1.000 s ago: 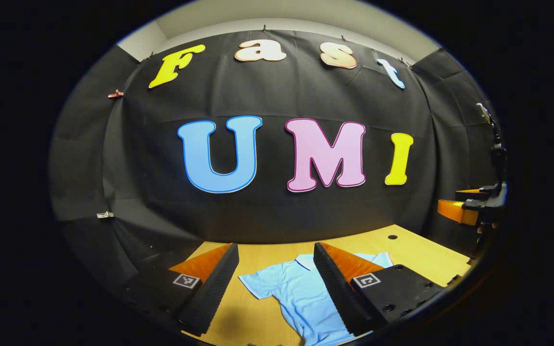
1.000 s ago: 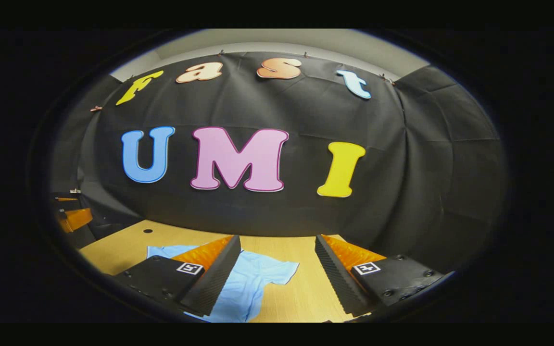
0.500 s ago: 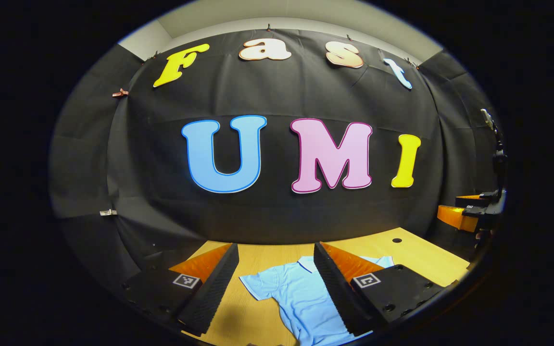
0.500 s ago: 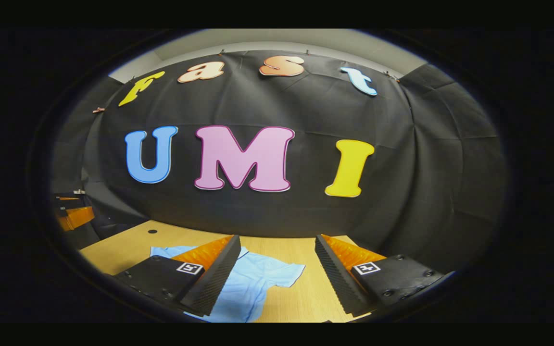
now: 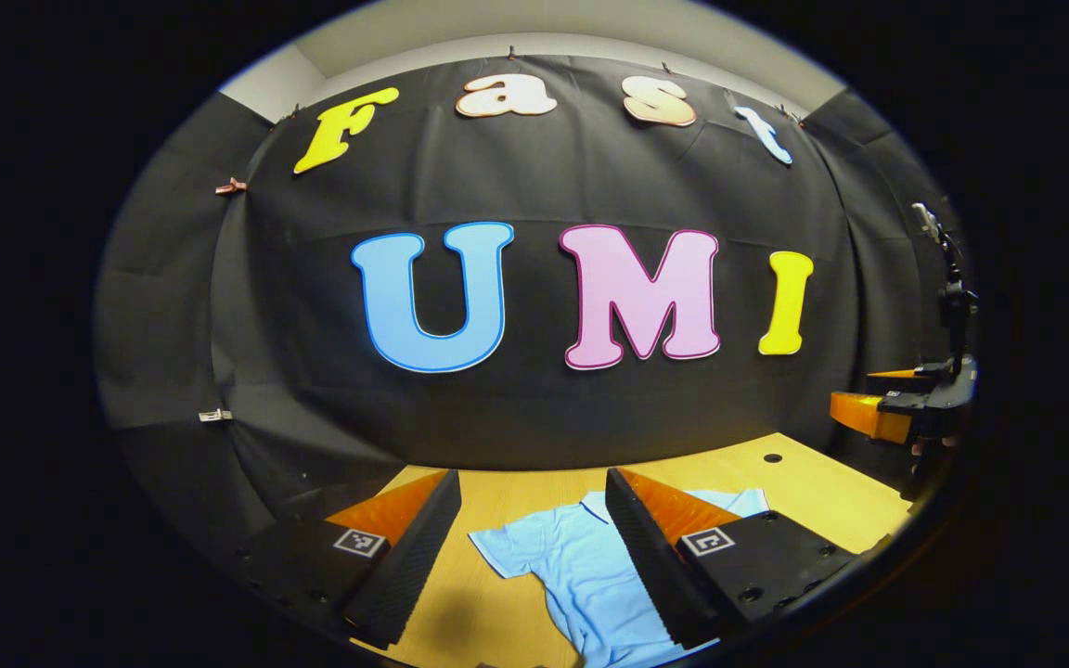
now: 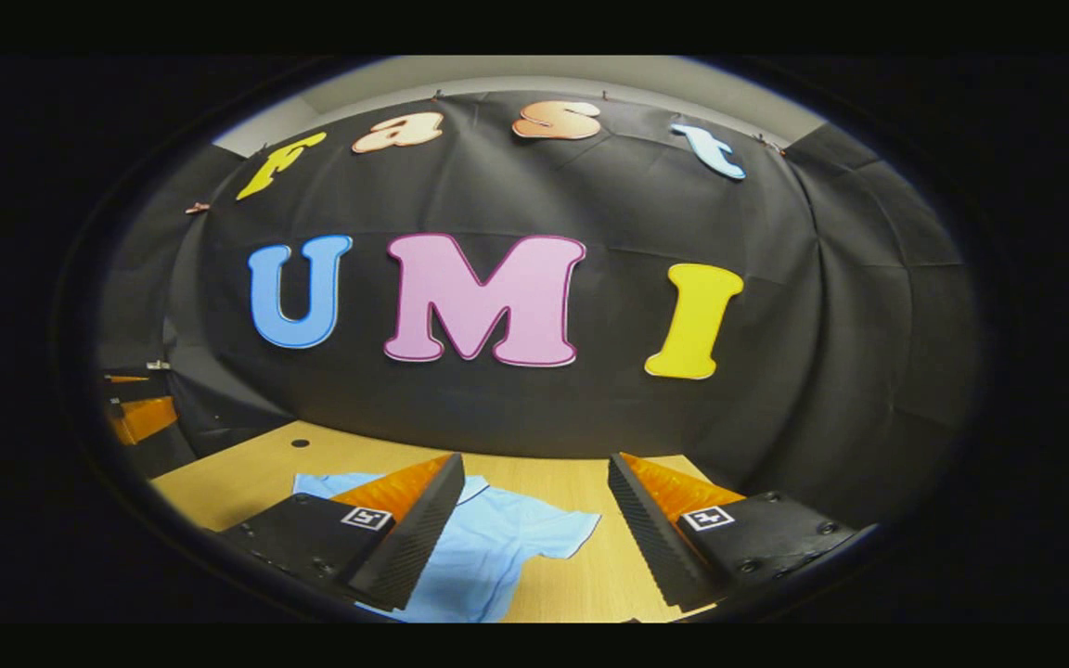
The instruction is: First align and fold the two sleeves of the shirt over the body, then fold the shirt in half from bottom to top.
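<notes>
While both grippers hang above the bench (image 5: 804, 478) with nothing held, the step in hand looks like the approach to the first sleeve fold. A light blue shirt (image 5: 572, 566) lies spread flat on the bench, low in the frame of the left gripper view, its collar toward the back wall and one short sleeve (image 5: 497, 547) sticking out toward lower left. The left gripper (image 5: 533, 547) has its fingers wide apart, clear of the cloth. The right gripper (image 6: 534, 533) is likewise spread and empty; in the right gripper view the other sleeve (image 6: 562, 533) lies between its fingers, lower centre. To do this well, I judge each gripper should come down at its own sleeve's outer hem, pinch only the top layer, then carry it inward so both sleeves land evenly over the body without dragging the shirt.
</notes>
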Demonstrator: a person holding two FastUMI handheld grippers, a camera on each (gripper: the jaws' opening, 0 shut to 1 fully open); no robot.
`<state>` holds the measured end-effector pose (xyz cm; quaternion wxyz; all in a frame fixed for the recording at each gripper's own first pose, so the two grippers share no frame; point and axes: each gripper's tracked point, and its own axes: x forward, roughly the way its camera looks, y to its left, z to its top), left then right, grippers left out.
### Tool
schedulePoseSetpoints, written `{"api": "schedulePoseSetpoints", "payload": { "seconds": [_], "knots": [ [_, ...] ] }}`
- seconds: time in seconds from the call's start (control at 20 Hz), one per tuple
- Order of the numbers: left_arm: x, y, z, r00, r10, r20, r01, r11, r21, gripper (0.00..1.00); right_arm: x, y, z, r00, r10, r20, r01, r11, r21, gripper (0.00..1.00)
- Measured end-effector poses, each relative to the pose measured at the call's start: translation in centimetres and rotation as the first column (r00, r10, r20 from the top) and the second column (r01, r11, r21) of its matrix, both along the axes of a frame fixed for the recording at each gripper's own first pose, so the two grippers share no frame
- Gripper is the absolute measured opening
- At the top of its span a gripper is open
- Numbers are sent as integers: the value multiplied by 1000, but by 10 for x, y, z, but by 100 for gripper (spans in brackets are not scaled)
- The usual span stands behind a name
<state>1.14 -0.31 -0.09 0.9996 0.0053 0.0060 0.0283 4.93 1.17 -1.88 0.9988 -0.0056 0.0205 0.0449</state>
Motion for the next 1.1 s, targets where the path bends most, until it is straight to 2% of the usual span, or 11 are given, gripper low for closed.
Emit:
{"api": "schedulePoseSetpoints", "payload": {
  "seconds": [0.2,0.4,0.6,0.7,0.8,0.95,1.1],
  "knots": [
    [14,3,-9,999,-12,-32,12,1000,-1,100,35,-8,-43,988,-14,-153,10,1000,-27,97],
    [40,3,-32,994,-6,-108,2,999,-34,100,98,-29,-95,958,-43,-282,32,999,-44,97],
    [59,0,-64,982,48,-184,-54,998,-32,100,168,-43,-159,926,-70,-371,63,998,-32,97],
    [63,-10,-76,974,58,-217,-66,997,-34,100,192,-43,-196,895,-62,-441,53,998,-32,97],
    [66,-18,-83,968,55,-245,-64,998,-25,100,214,-44,-243,851,-53,-522,58,998,-7,96],
    [74,-22,-86,965,61,-254,-69,997,-24,100,230,-55,-289,800,-82,-595,113,994,15,98],
    [81,-20,-89,961,80,-265,-91,995,-32,100,238,-57,-308,781,-83,-619,142,989,46,97]
  ]
}}
